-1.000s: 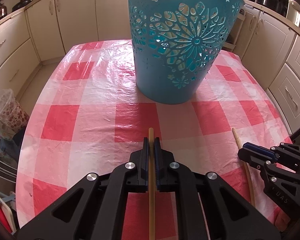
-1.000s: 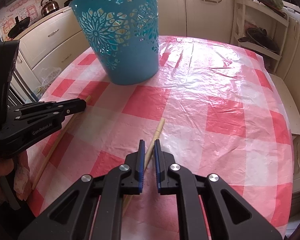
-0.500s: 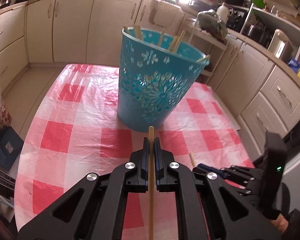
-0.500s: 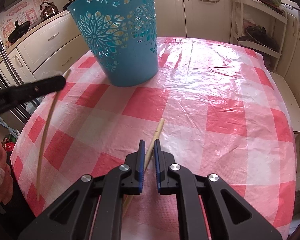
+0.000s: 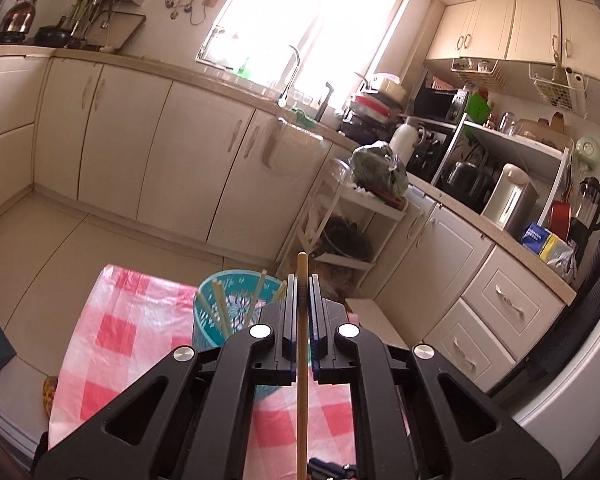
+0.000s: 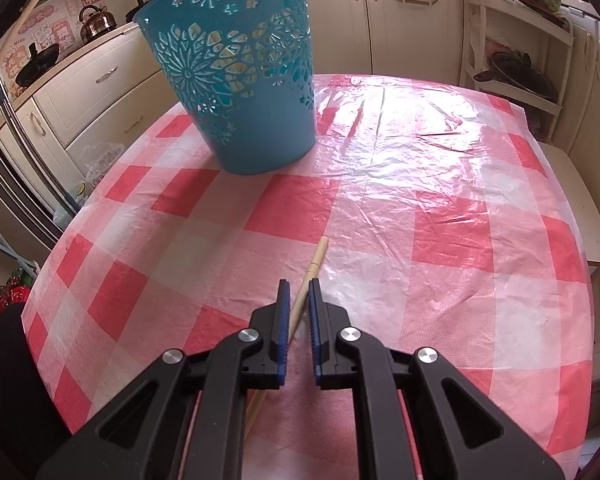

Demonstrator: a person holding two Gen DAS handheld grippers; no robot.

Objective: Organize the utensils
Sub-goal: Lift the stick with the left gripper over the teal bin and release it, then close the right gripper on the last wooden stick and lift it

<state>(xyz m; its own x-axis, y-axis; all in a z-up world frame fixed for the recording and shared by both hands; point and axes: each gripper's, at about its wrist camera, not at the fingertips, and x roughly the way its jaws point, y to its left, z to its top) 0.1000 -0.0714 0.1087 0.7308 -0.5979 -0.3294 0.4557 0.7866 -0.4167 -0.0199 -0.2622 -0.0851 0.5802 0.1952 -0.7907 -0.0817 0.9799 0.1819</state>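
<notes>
1. Up over the table, left wrist view: left gripper (image 5: 301, 280) is clamped tight on a wooden chopstick (image 5: 301, 360), whose tip pokes out past the jaws. Below it sits the blue basket (image 5: 210, 320) on the red-checked tablecloth (image 5: 112, 320), with several chopsticks (image 5: 220, 312) already leaning inside. No readable writing here; the blue packet (image 5: 534, 236) on the counter has print too small to make out. Around: window (image 5: 308, 16), tap (image 5: 290, 76), kettle (image 5: 18, 16), white shelf rack (image 5: 340, 220) beyond the basket.

2. Right wrist view: right gripper (image 6: 298, 292) is pointing down at the table, jaws nearly closed around a second chopstick (image 6: 314, 264) lying on the cloth. Whether the pads actually pinch it, I can't tell. The basket (image 6: 236, 80) stands well ahead and to the left, nothing between. Pink stickers (image 6: 60, 28) with Chinese characters are on the wall behind another kettle (image 6: 96, 22), not legible to me. A pale stick (image 6: 20, 20) curves across the top left corner.
</notes>
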